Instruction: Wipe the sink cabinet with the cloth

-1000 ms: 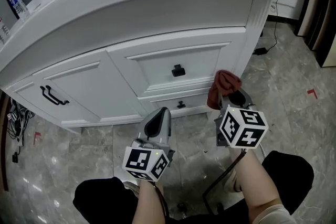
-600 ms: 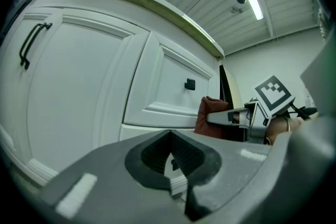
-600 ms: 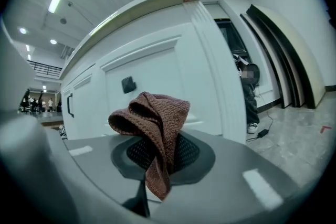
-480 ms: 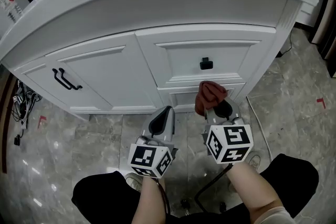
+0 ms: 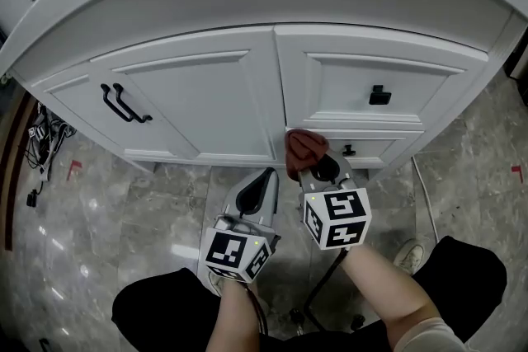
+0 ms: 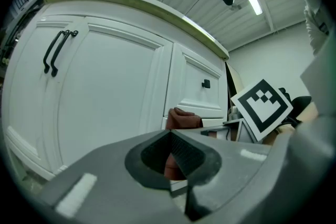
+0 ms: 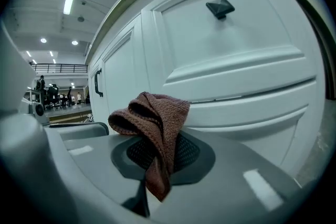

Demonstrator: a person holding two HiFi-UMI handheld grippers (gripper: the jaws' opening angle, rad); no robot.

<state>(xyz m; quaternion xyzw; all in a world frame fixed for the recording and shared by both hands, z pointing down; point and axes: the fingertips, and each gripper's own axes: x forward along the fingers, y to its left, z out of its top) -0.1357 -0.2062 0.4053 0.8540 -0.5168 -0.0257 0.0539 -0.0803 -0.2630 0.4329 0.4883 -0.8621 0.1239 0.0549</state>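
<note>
Right gripper (image 5: 316, 169) clamped on brown cloth (image 5: 302, 149), cloth against white sink cabinet (image 5: 247, 86) beside lower drawer. Left gripper (image 5: 258, 187) jaws together, empty, near the floor.

Reddish-brown knit cloth (image 7: 155, 115) bunched, clamped in right gripper (image 5: 319, 168), beside white sink cabinet (image 5: 206, 99) lower drawer (image 5: 378, 151).

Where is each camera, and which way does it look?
Head view: on the head, looking down at the cabinet, left gripper, right gripper, forearms, knees.
Left gripper view: along its shut jaws toward the door; right gripper's cube shows.
Right gripper view: along jaws clamping the cloth, toward drawers.
Shared: the cloth.
</note>
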